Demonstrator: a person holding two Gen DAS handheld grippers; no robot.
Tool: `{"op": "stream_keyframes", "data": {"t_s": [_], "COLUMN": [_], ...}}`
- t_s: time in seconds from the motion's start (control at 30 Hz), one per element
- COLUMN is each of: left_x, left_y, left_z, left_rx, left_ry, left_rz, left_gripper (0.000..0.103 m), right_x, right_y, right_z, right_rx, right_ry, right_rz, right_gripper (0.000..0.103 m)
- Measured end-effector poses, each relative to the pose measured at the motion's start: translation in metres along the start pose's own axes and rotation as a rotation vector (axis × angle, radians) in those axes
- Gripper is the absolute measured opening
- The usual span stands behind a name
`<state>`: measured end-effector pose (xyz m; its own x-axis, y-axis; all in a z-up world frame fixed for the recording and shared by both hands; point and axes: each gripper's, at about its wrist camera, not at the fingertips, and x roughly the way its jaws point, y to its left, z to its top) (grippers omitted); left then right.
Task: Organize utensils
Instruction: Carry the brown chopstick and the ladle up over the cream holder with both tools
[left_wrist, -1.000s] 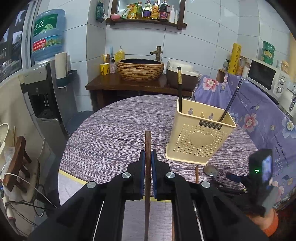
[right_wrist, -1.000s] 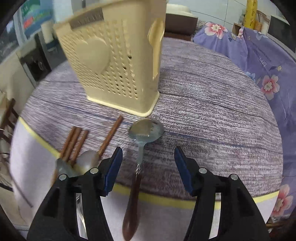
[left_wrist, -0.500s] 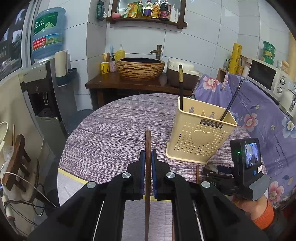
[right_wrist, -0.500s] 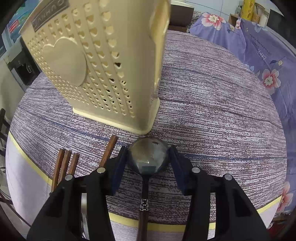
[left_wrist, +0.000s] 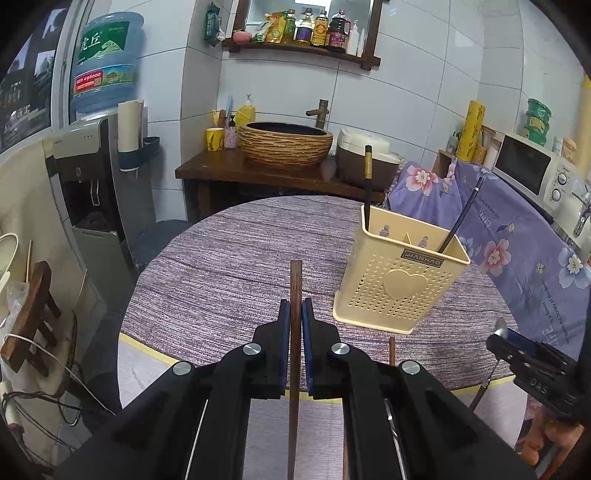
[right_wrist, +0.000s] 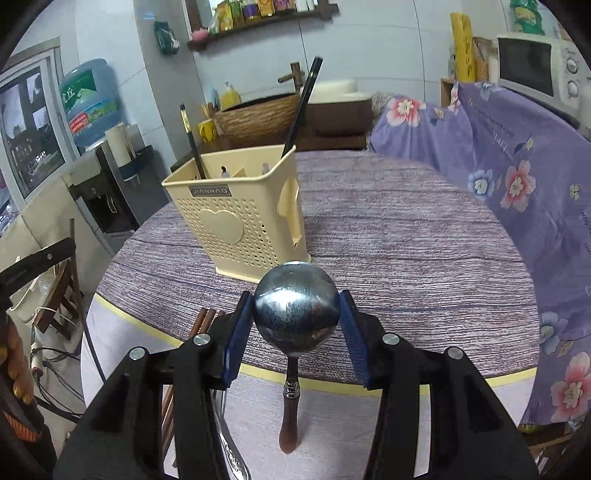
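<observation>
My left gripper (left_wrist: 294, 314) is shut on a brown wooden chopstick (left_wrist: 295, 288) and holds it above the round table, left of the cream utensil holder (left_wrist: 399, 288). My right gripper (right_wrist: 295, 314) is shut on the bowl of a metal spoon (right_wrist: 295, 314) with a brown handle, lifted off the table in front of the holder (right_wrist: 236, 221). The right gripper also shows at the right edge of the left wrist view (left_wrist: 517, 350). Two black chopsticks (left_wrist: 367, 177) stand in the holder. Several brown chopsticks (right_wrist: 205, 321) lie at the table's near edge.
The round table (right_wrist: 406, 240) has a purple striped cloth. A flowered purple cloth (right_wrist: 517, 166) covers furniture on the right, with a microwave (left_wrist: 532, 170) behind. A wooden counter with a woven basin (left_wrist: 284, 144) is behind the table. A water dispenser (left_wrist: 88, 166) stands at the left.
My right gripper closed on the spoon's bowl and lifted it off the table, tilting up to face the holder. My left gripper kept hold of the chopstick and barely moved.
</observation>
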<state>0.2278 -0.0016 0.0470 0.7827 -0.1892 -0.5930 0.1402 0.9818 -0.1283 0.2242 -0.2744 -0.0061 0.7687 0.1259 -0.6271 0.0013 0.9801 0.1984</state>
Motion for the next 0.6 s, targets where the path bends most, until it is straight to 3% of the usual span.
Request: {"op": "stream_keyframes", "data": {"t_s": [0.6], "left_x": [-0.014], "left_y": [-0.004], "left_z": [0.009], "left_rx": [0.012], "left_ry": [-0.069], "left_rz": [-0.021], "left_gripper": [0.008], "right_x": [-0.032], "right_y": [-0.002], "right_z": [-0.004], "right_rx": [-0.019], "right_ry": [-0.089], "right_rz": [-0.011], "right_gripper": [0.048]}}
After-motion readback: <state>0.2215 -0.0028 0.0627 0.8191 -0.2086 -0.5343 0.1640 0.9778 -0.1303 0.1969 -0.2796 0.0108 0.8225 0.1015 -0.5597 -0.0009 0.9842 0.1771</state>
